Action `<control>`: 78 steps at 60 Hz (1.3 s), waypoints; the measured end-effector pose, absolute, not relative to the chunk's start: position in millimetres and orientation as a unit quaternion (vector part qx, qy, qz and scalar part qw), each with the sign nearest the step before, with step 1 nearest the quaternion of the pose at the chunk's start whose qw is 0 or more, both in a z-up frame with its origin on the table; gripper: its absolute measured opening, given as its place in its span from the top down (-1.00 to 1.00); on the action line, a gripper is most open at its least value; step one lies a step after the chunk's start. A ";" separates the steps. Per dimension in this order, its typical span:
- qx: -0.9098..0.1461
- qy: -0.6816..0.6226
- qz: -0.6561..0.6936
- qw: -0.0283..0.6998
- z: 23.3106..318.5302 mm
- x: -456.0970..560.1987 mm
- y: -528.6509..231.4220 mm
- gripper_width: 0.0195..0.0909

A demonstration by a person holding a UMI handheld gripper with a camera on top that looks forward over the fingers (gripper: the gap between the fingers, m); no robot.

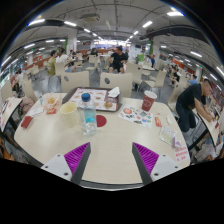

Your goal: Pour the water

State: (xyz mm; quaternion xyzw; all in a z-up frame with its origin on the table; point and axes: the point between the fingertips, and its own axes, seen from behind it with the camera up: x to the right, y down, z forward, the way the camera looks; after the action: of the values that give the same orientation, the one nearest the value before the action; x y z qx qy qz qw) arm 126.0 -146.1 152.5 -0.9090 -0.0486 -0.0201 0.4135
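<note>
The tongs [110,160] are hanging open over the near edge of the tabletop [110,140], their two purple pads [76,156] spread well apart and gripping nothing. Bare pale surface is lying between them and just ahead of them. Beyond the left finger a clear plastic water bottle [88,115] is standing upright, with a blue cap, a label round its middle and water showing inside. A small red lid [101,120] is lying just beside it on the right. A pale cup [68,109] is sitting to the bottle's left, and a red paper cup [149,100] is standing farther off to the right, near some printed papers [137,116]. Trays and wrappers [92,97] are crowding the far side. People are sitting at the tables [118,62] beyond, and one person [190,102] is leaning in on the right.
</note>
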 end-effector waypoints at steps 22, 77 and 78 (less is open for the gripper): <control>-0.898 -0.023 0.001 0.439 129.4 38.2 -122.5 -0.82; -0.842 0.017 -0.039 0.538 89.7 20.2 47.8 0.37; -0.841 0.014 -0.042 0.540 95.0 20.4 47.3 0.38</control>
State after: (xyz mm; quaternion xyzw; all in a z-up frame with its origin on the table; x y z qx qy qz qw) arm 20.4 47.3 95.0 -0.8407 0.0143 -0.0421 0.5397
